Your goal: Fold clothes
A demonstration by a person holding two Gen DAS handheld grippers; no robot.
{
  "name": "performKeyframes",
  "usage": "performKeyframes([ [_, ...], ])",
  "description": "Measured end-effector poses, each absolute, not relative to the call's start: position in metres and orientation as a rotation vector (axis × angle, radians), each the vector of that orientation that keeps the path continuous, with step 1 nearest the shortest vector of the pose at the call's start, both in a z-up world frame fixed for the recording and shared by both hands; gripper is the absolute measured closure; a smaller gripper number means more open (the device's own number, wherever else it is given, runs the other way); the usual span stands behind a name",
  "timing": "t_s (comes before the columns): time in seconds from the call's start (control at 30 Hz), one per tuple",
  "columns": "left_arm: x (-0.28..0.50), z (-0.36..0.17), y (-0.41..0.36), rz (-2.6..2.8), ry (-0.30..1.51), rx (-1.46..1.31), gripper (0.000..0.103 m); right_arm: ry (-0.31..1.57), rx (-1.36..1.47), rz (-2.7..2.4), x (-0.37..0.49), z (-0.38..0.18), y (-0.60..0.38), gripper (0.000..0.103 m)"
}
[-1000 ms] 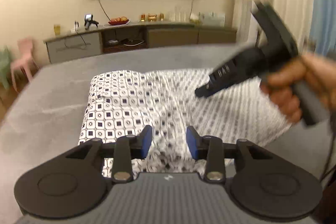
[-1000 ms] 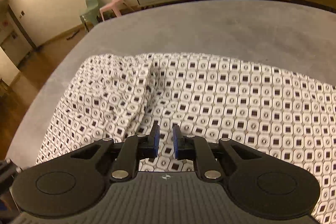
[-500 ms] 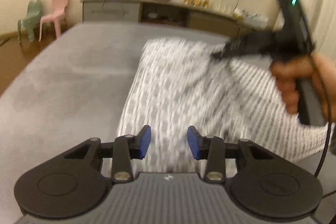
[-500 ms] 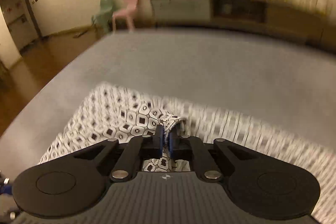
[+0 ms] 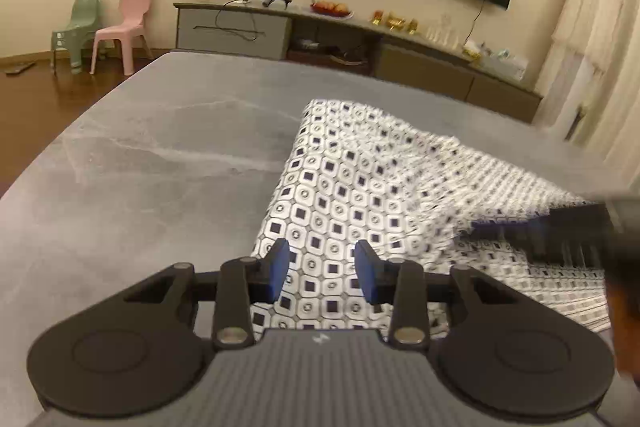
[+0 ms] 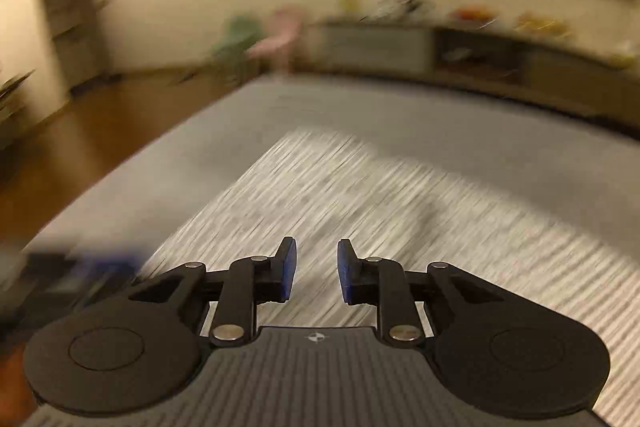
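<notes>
Cloth (image 5: 340, 195) with a black-and-white square print is seen lying on the grey bed (image 5: 160, 163), its left edge now straight and a flap laid over toward the right. On the left, the left gripper (image 5: 322, 269) is held just above the near edge of the cloth, its blue fingers (image 5: 280, 267) parted widely with nothing between them, as half a second ago. Further right, the right gripper (image 6: 316, 269) has been opened: the pinch of fabric held half a second ago has been let go, and a moderate gap is now shown between its fingers, nothing held. Heavy blur in the right view suggests a quick withdrawal. One fold is judged to be laid; a fresh edge must be taken next.
</notes>
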State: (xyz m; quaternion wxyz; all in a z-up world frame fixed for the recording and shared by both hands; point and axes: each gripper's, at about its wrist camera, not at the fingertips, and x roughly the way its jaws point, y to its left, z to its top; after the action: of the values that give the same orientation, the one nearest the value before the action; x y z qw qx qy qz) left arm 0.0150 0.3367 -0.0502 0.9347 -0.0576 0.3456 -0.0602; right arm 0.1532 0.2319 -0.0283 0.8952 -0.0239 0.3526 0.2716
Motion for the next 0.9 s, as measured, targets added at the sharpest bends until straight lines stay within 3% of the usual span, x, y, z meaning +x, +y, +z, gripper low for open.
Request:
performKeyframes([
  [0.07,0.019,-0.058,0.335,-0.094,0.740,-0.097,0.068,0.766,-0.120,0.572,0.137,-0.044,0.233,0.083],
  [0.13,0.021,-0.062,0.333,-0.072,0.753,-0.073,0.074,0.780,-0.154,0.562,0.131,-0.047,0.230,0.082],
  [0.3,0.016,-0.058,0.319,-0.070,0.720,-0.013,0.076,0.827,-0.227,0.513,0.135,-0.045,0.218,0.079],
  [0.43,-0.004,-0.041,0.292,-0.179,0.628,0.020,0.073,0.800,-0.072,0.506,0.116,-0.036,0.164,0.079],
  [0.63,0.005,-0.056,0.257,-0.149,0.730,0.131,0.074,0.815,0.082,0.245,0.100,-0.034,0.030,0.074],
  [0.7,0.002,-0.047,0.256,-0.148,0.708,0.108,0.074,0.787,0.166,0.128,0.089,-0.027,-0.031,0.055],
  [0.73,0.000,-0.042,0.253,-0.148,0.698,0.110,0.074,0.756,0.198,0.037,0.079,-0.026,-0.064,0.037],
  [0.77,-0.002,-0.037,0.248,-0.149,0.689,0.117,0.074,0.718,0.225,-0.069,0.068,-0.024,-0.097,0.028],
  [0.9,-0.007,-0.027,0.214,-0.206,0.659,0.149,0.074,0.650,0.283,-0.405,0.030,-0.031,-0.197,0.028],
])
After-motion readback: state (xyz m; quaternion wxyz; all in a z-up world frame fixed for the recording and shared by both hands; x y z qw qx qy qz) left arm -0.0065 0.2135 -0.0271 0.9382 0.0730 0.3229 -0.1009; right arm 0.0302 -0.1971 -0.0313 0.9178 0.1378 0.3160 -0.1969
